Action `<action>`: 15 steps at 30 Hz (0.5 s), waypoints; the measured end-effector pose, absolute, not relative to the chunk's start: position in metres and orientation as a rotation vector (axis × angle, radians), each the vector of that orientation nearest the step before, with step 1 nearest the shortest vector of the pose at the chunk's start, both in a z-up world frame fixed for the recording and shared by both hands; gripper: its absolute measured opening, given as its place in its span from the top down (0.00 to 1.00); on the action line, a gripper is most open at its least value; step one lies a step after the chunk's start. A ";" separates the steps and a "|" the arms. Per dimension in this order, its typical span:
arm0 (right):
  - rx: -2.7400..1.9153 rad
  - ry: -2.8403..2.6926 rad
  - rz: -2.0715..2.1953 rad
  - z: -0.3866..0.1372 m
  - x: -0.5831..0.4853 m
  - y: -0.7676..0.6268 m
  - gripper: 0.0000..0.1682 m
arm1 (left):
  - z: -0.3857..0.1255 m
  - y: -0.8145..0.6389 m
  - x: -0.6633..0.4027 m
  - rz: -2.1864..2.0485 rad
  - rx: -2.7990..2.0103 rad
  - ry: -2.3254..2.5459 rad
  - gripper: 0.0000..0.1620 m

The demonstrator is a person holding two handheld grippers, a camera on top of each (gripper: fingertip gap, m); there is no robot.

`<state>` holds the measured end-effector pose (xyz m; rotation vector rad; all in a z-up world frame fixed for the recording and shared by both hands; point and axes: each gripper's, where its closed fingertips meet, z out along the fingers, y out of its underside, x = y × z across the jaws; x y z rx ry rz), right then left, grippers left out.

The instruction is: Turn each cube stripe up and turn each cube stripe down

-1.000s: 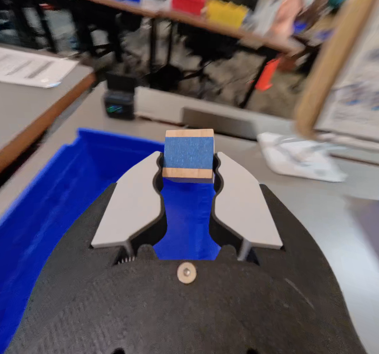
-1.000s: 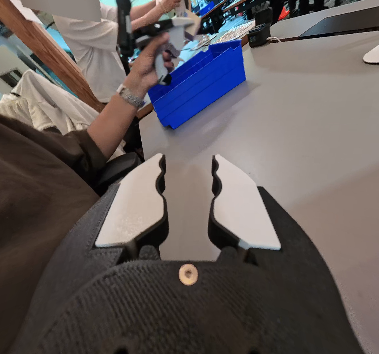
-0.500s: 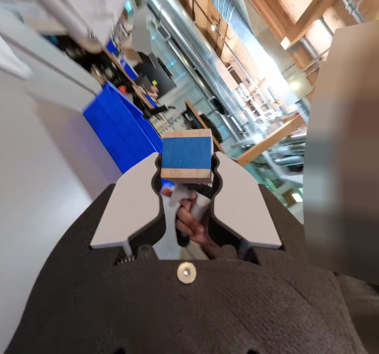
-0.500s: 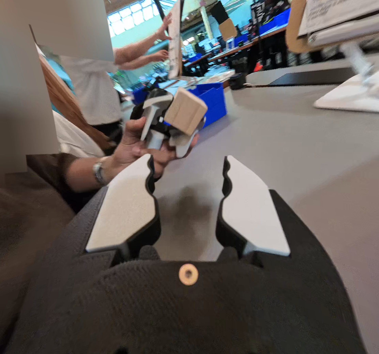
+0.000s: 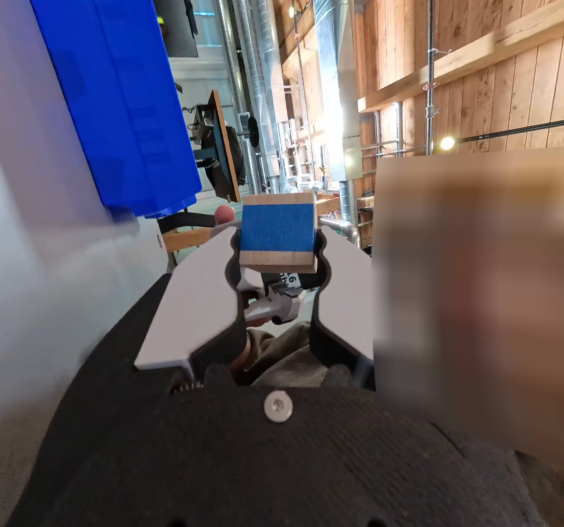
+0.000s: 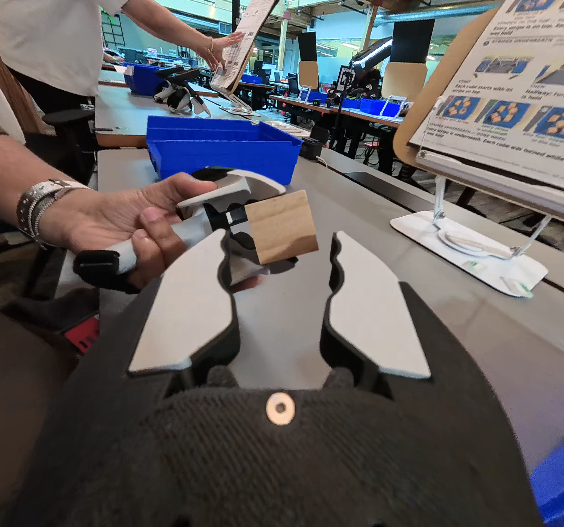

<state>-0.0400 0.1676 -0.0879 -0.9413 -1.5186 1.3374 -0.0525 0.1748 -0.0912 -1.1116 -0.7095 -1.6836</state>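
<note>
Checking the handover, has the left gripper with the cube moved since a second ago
Yes. In the right wrist view the left gripper, shut on the cube, came down from above the blue bin toward the open right gripper.

Wood-plank wall (image 5: pixel 457 54), grey table (image 6: pixel 381 222), metal ducts (image 5: pixel 328 54)

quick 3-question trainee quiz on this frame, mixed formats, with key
1. True or false: the left gripper is shut on the cube.
2. In the left wrist view, the cube face toward the camera shows: A) bare wood only, B) a blue stripe between wood edges, C) a red stripe.
3. Fill in: the right gripper is ____ and holds nothing.

Key: 1 true; 2 B; 3 open. In the right wrist view the cube shows only bare wood, held above the grey table in front of the blue bin.
</note>
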 end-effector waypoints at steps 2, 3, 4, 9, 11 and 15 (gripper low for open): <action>-0.918 -1.539 1.308 -0.090 -0.040 0.166 0.66 | -0.092 0.175 -0.048 -1.717 -1.110 -0.708 0.72; -0.914 -1.558 1.297 -0.092 -0.039 0.165 0.70 | -0.092 0.176 -0.047 -1.726 -1.114 -0.706 0.72; -0.919 -1.562 1.283 -0.093 -0.040 0.167 0.71 | -0.093 0.176 -0.045 -1.735 -1.119 -0.706 0.72; -0.944 -1.577 1.328 -0.092 -0.038 0.170 0.75 | -0.095 0.174 -0.039 -1.833 -1.098 -0.688 0.72; -0.979 -1.558 1.348 -0.089 -0.038 0.175 0.75 | -0.095 0.173 -0.037 -1.840 -1.119 -0.649 0.70; -1.021 -1.411 1.344 -0.060 -0.032 0.206 0.75 | -0.100 0.174 -0.042 -1.749 -1.212 -0.603 0.64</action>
